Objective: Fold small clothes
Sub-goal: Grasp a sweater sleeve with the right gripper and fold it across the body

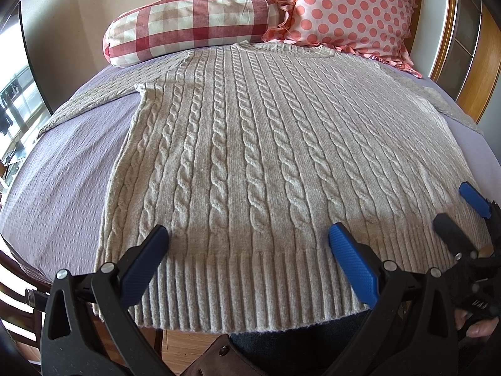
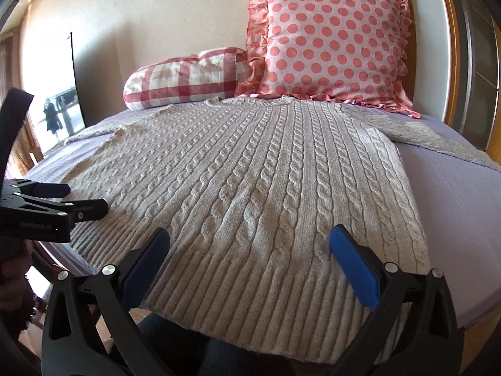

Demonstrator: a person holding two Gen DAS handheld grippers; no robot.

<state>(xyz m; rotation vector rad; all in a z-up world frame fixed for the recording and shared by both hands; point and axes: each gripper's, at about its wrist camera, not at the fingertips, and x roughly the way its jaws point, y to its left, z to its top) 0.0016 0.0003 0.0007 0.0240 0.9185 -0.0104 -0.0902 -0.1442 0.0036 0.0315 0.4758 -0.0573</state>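
Note:
A beige cable-knit sweater (image 1: pixel 250 144) lies flat on the lavender bed cover (image 1: pixel 62 172), collar at the far side, ribbed hem at the near edge, sleeves spread out to both sides. My left gripper (image 1: pixel 249 235) is open and empty, its fingers over the hem's left half. My right gripper (image 2: pixel 249 236) is open and empty over the hem's right half; the sweater (image 2: pixel 266 169) fills that view. The right gripper also shows at the right of the left wrist view (image 1: pixel 460 206), and the left gripper at the left of the right wrist view (image 2: pixel 84 199).
A red checked bolster pillow (image 1: pixel 194 22) and a pink polka-dot cushion (image 1: pixel 350 6) lean on the wall behind the collar. A wooden frame (image 1: pixel 476 72) stands to the right. The bed's near edge drops to a wooden floor (image 1: pixel 194 341).

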